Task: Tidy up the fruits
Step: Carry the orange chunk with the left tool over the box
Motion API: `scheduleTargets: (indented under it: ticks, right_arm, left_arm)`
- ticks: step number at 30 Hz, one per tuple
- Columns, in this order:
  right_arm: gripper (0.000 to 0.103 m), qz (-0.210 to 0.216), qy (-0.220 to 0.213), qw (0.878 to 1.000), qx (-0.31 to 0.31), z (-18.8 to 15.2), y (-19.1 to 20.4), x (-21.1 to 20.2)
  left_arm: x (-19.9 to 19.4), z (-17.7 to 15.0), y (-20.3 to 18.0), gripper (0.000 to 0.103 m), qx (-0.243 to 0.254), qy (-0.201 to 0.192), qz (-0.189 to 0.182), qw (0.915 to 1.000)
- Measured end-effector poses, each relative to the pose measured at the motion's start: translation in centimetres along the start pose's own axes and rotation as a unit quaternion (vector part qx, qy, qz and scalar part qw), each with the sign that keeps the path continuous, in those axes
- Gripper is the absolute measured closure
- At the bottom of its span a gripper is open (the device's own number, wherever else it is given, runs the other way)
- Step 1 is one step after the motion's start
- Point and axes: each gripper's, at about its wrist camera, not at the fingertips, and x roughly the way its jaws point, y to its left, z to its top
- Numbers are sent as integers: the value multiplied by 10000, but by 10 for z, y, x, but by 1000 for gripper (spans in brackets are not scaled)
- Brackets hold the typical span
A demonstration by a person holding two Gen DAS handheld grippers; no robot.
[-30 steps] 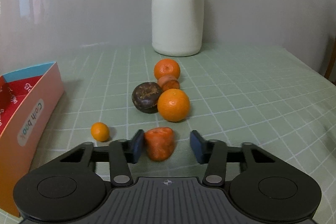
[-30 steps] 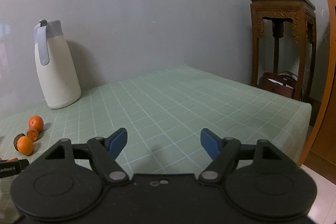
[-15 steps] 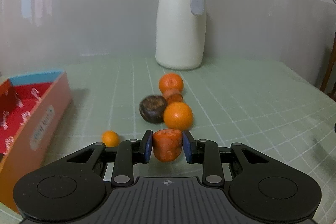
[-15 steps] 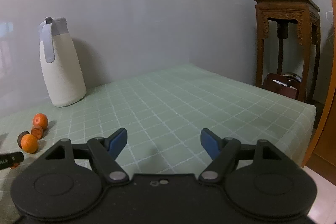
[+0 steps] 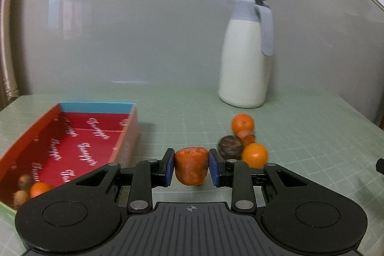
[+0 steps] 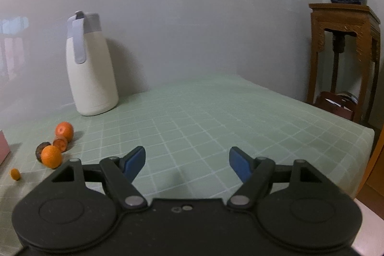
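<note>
My left gripper is shut on a reddish-orange fruit, lifted off the green checked tablecloth. To its left lies a red box with a blue far rim; several small fruits sit in its near corner. Right of the held fruit a cluster remains on the cloth: two oranges, a dark brown fruit and a small reddish one. The right wrist view shows the same cluster and a tiny orange at far left. My right gripper hovers open over bare cloth, holding nothing.
A tall white jug with a grey lid and handle stands by the wall behind the fruits. The table's right edge drops off toward a wooden stand bearing a potted plant. A grey wall closes the far side.
The left gripper shut on the reddish-orange fruit, lifted it and swung left, so the red box now fills the left of its view. The right gripper shifted slightly, still open.
</note>
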Motion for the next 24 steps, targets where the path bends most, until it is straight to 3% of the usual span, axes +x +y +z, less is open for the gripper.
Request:
scheduleTargets:
  ticks: [12, 24]
  right_arm:
    - [26, 383, 54, 9984, -405, -1, 46, 0]
    - [27, 825, 89, 9931, -825, -8, 98, -4]
  left_arm:
    - [-12, 9, 61, 72, -272, -189, 593, 9977]
    - [-2, -2, 130, 72, -554, -42, 1373, 9890]
